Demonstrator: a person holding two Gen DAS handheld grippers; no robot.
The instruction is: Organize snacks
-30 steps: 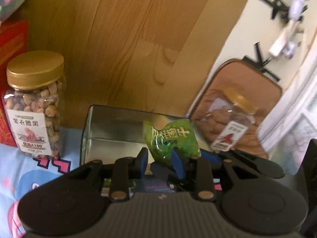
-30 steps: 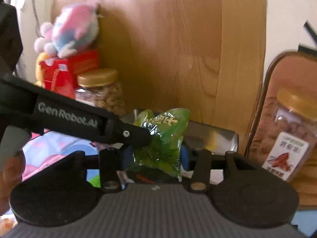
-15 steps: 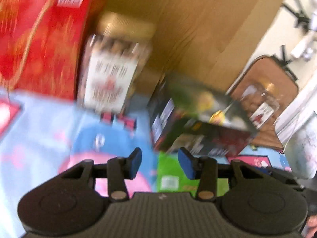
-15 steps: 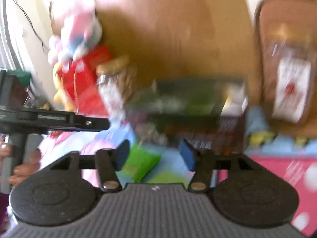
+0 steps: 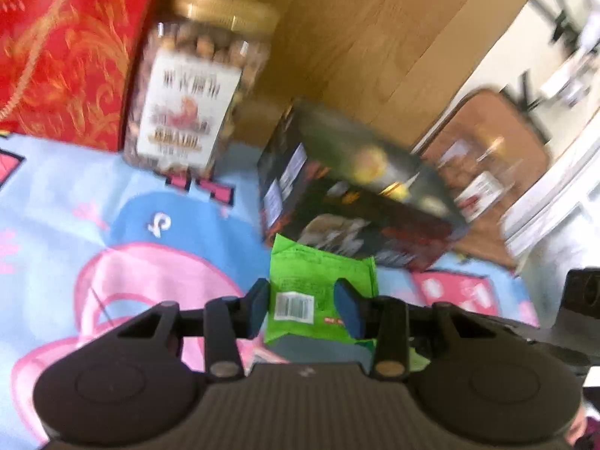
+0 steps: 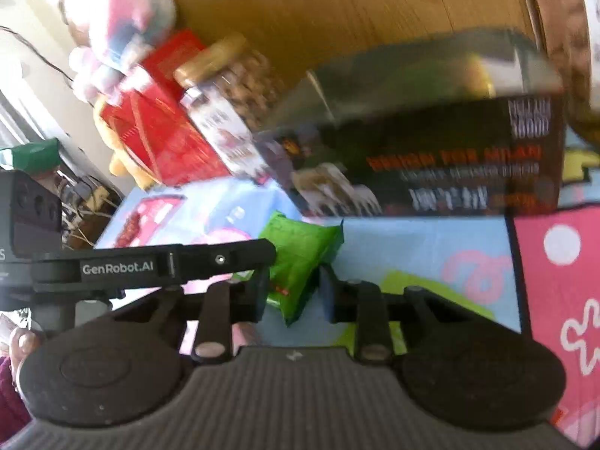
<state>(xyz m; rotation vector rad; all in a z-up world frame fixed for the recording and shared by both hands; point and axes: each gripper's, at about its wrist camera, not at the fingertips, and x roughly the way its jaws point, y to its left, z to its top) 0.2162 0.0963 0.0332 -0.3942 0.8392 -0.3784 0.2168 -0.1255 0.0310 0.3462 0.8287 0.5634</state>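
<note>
A green snack packet (image 5: 318,285) lies on the patterned cloth in front of a dark open box (image 5: 352,195); it also shows in the right wrist view (image 6: 300,258). My left gripper (image 5: 305,305) is open, its blue pads on either side of the packet's near end, not clearly pressing it. My right gripper (image 6: 294,294) is open around the packet's near corner, and the left gripper's arm (image 6: 180,262) crosses in front on the left. The dark box (image 6: 431,150) stands just beyond the packet.
A nut jar with a gold lid (image 5: 195,90) and a red gift box (image 5: 67,48) stand at the back left against a wooden board (image 5: 356,37). A second nut jar (image 5: 483,183) stands at the right. A plush toy (image 6: 123,26) sits on the red box.
One second ago both grippers held the green packet up over the box. Now both have dropped low and pulled back, and a green packet lies on the cloth between their open fingers.
</note>
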